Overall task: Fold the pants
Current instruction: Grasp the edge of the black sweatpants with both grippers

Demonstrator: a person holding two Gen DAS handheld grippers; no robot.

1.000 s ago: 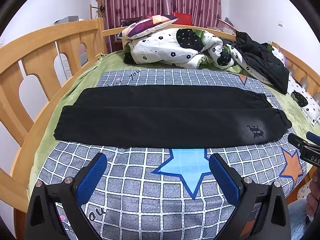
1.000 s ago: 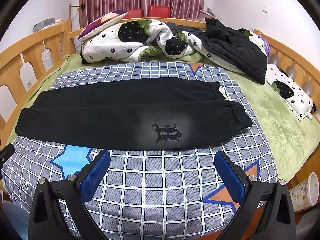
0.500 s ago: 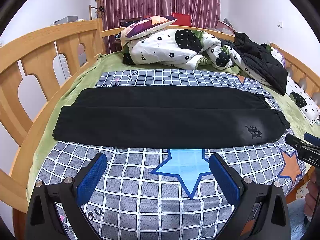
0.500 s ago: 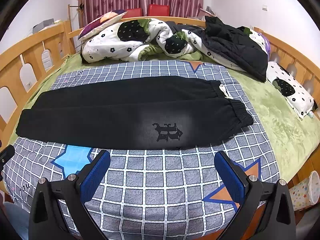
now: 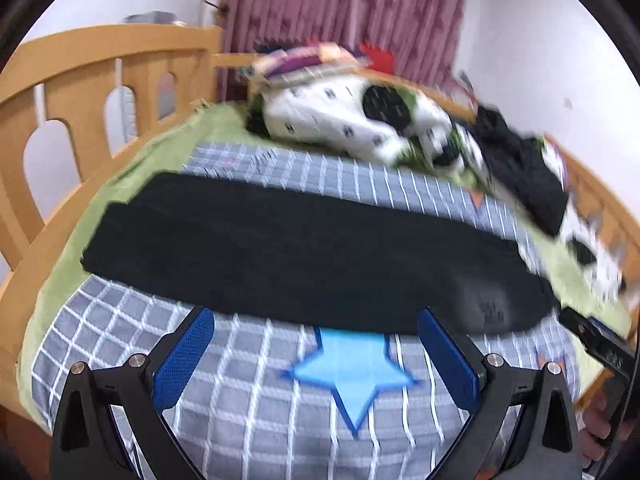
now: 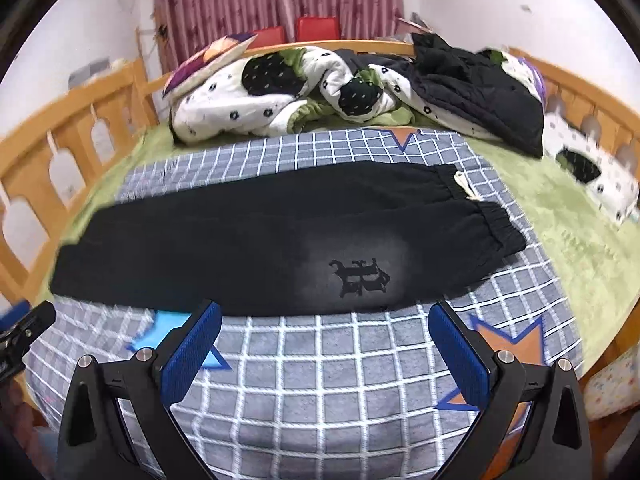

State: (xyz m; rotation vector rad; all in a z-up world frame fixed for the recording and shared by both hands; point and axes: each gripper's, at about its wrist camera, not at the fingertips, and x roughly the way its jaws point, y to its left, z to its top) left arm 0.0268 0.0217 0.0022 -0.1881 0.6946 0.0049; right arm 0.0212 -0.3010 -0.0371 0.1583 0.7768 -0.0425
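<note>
Pants (image 6: 280,240) lie stretched flat across the middle of both frames, on a grey checked blanket (image 6: 340,380) that covers the near part of the bed. One leg rests on the other with the far leg's edge showing beyond it, so they look already halved lengthwise. The waistband (image 6: 496,220) sits at centre right of the right wrist view, and the cuffs (image 5: 104,240) at centre left of the left wrist view. That long, smooth layout probably leaves both ends easy to reach for a fold across the length.

At the bottom of the left wrist view, the left tongs (image 5: 316,344) stand wide apart with nothing between them, just short of the near edge of the cloth. The right tongs (image 6: 324,336) stand equally wide and bare at the bottom of their own view, aimed at the printed emblem (image 6: 358,278). Neither touches the pants. Held low and spread like this, each seems ready to take an edge.

A crumpled quilt (image 6: 280,92) and a black jacket (image 6: 480,88) are heaped at the top of the frame, well apart from the pants, which keeps the folding area free. The left wrist view is blurred.
</note>
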